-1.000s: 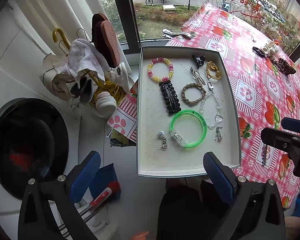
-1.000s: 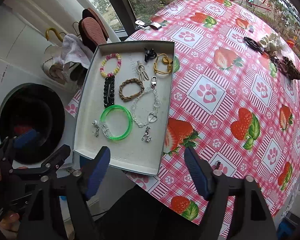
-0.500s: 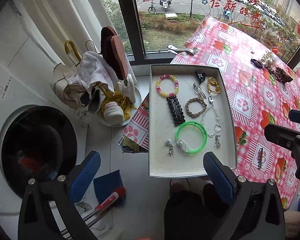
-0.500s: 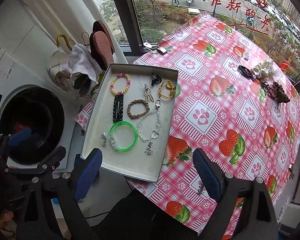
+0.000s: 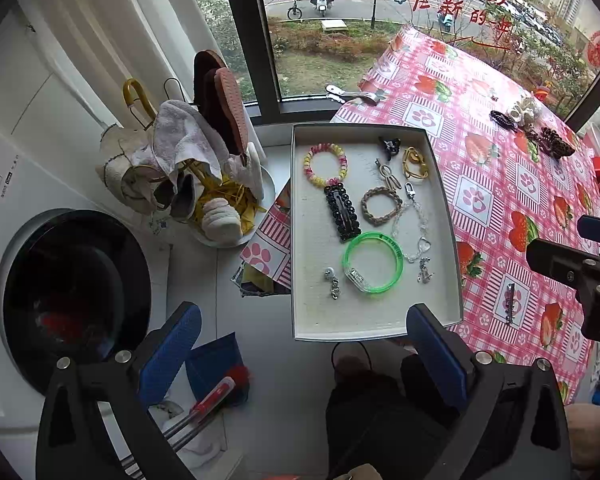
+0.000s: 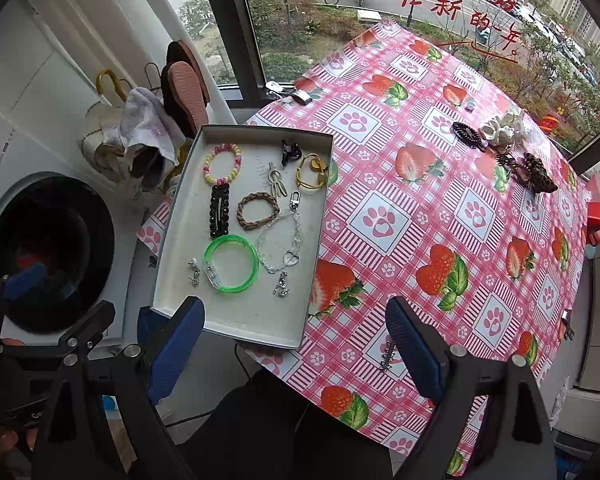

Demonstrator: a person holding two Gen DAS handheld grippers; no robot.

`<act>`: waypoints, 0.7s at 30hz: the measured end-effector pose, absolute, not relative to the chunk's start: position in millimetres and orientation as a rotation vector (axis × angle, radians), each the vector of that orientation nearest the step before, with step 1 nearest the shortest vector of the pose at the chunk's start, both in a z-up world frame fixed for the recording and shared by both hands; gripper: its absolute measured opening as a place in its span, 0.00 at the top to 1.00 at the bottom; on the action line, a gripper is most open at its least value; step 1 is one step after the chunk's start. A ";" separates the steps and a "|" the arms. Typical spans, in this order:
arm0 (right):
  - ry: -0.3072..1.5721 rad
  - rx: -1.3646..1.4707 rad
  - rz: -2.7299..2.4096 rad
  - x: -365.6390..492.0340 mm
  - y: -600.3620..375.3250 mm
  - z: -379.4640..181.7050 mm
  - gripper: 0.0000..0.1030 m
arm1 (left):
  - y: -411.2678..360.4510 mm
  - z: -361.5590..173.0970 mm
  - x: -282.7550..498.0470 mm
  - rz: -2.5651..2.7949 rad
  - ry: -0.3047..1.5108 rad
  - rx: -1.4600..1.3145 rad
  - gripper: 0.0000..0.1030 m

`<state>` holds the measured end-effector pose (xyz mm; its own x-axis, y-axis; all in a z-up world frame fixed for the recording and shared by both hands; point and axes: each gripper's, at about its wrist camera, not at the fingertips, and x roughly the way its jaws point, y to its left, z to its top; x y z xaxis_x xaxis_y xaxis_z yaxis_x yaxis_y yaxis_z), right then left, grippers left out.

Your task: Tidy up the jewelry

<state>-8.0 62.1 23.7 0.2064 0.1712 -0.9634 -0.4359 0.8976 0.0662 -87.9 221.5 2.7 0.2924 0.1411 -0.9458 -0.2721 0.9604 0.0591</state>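
A white tray (image 5: pixel 320 316) sits on the left edge of the strawberry tablecloth (image 6: pixel 420 220). It holds a green bangle (image 5: pixel 373 262), a pink and yellow bead bracelet (image 5: pixel 325 164), a black beaded hair clip (image 5: pixel 342 212), a brown braided bracelet (image 5: pixel 381 206), a clear chain with a heart (image 5: pixel 414 228), a yellow cord (image 5: pixel 415 163) and small silver charms. My left gripper (image 5: pixel 300 344) hangs open above the tray's near edge, nothing between its fingers. My right gripper (image 6: pixel 296 338) is open and empty over the tray's near right corner. A small metal clip (image 6: pixel 388 356) lies beside it.
More hair clips and white pieces (image 6: pixel 500 136) lie at the table's far right. A washing machine door (image 5: pixel 72 300) is at the left, and a bowl of slippers and cloths (image 5: pixel 196 176) stands beside the tray. A window runs along the back. A person's dark-clothed legs (image 6: pixel 260 432) are below.
Both grippers have lifted away from the table, so the tray looks smaller and farther off. The right gripper's fingers have spread wider. Nothing in the tray has moved.
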 end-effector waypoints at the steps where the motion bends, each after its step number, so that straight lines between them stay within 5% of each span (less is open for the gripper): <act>1: 1.299 -0.243 0.431 -8.5 63.3 23.5 0.09 | 222.1 2.8 -88.0 0.276 1.245 -0.120 0.00; 21: 1.316 -0.255 0.432 -11.5 71.6 18.8 0.09 | 222.2 0.5 -87.1 0.276 1.251 -0.112 0.00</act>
